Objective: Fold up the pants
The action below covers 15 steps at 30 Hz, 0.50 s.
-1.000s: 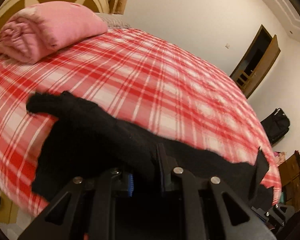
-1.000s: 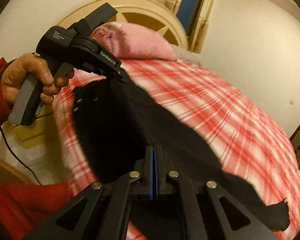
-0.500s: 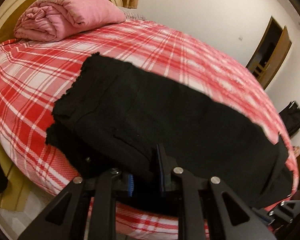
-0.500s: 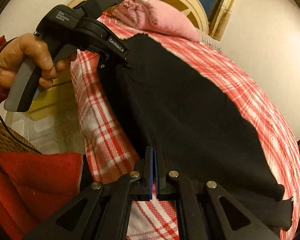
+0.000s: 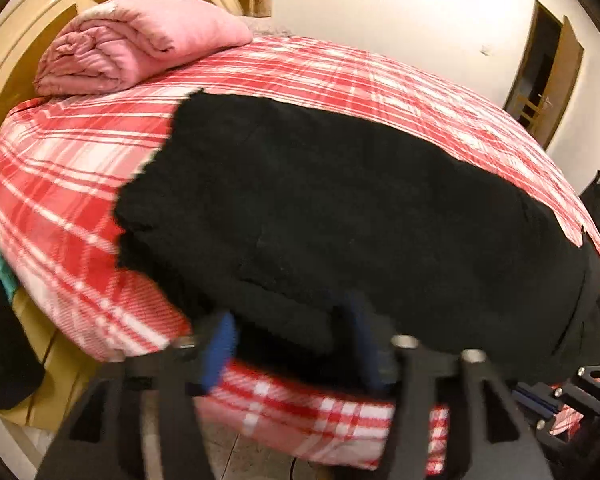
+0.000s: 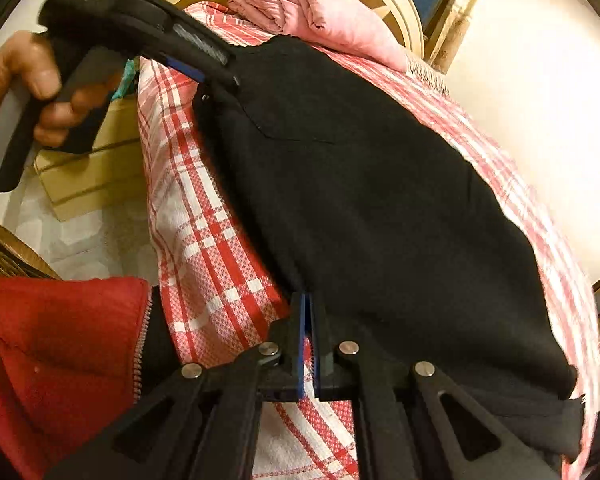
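A: Pants (image 5: 340, 208), black, spread flat on red-and-white plaid bedspread (image 5: 80, 184); near edge at bed's front edge. Left gripper (image 5: 292, 340): jaws opening, blue pads apart, a fold of the black cloth lying between, not pinched.

B: Right gripper (image 6: 309, 340): jaws all but closed, only a thin slit between blue pads; plaid seen through the slit, black cloth just beside the right finger. Grip on cloth: cannot tell.

A: Further out, left hand (image 6: 24, 88) on the other gripper's grey handle, at the pants' far corner. Red sleeve (image 6: 52, 352) at lower left.

B: Beyond, folded pink blanket (image 5: 140, 44) at head of bed, against rounded wooden headboard (image 5: 32, 40). Farthest, open brown door (image 5: 548, 80) in pale wall.
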Each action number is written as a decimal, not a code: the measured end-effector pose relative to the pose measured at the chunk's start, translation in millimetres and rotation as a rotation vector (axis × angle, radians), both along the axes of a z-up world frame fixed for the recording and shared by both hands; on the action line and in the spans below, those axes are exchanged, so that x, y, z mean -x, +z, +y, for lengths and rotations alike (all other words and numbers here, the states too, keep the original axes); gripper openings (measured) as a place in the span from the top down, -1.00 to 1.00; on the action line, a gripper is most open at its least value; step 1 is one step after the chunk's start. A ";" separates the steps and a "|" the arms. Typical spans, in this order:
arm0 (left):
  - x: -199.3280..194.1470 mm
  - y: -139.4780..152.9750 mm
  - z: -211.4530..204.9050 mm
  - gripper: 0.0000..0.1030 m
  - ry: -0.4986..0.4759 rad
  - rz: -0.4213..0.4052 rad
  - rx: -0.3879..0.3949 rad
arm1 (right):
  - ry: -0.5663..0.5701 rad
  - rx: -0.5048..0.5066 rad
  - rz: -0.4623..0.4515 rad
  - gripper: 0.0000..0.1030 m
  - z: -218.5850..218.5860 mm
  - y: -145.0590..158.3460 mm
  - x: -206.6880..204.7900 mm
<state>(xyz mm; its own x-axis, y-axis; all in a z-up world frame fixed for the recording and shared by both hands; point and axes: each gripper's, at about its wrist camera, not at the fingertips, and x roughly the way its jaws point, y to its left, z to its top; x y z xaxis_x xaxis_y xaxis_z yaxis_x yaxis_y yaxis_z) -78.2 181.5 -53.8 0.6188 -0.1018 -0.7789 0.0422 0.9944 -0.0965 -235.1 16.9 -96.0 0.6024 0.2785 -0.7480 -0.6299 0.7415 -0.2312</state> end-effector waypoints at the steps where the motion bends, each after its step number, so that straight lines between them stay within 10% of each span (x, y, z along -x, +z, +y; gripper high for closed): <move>1: 2.4 4.9 3.9 -0.31 0.017 -0.008 0.004 | -0.007 -0.054 0.023 0.92 -7.0 6.9 -2.9; 7: 7.8 54.2 12.5 -0.37 0.070 -0.175 -0.028 | -0.143 -0.405 0.090 0.91 -87.8 60.6 -38.8; 12: -15.4 58.2 -11.5 -0.43 0.039 -0.211 -0.098 | -0.490 -0.534 0.075 0.89 -196.9 81.4 -81.3; 15: -24.0 47.1 -20.6 -0.43 0.033 -0.204 -0.110 | -0.795 -0.583 0.073 0.31 -290.8 77.0 -109.3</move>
<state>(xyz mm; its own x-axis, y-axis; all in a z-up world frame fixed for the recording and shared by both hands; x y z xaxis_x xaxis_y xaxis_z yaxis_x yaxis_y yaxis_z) -54.3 160.9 -6.7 0.7662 -0.0001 -0.6426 0.0166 0.9997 0.0195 -125.8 -273.9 -19.0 0.7316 0.1491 -0.6652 0.1031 0.9403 0.3242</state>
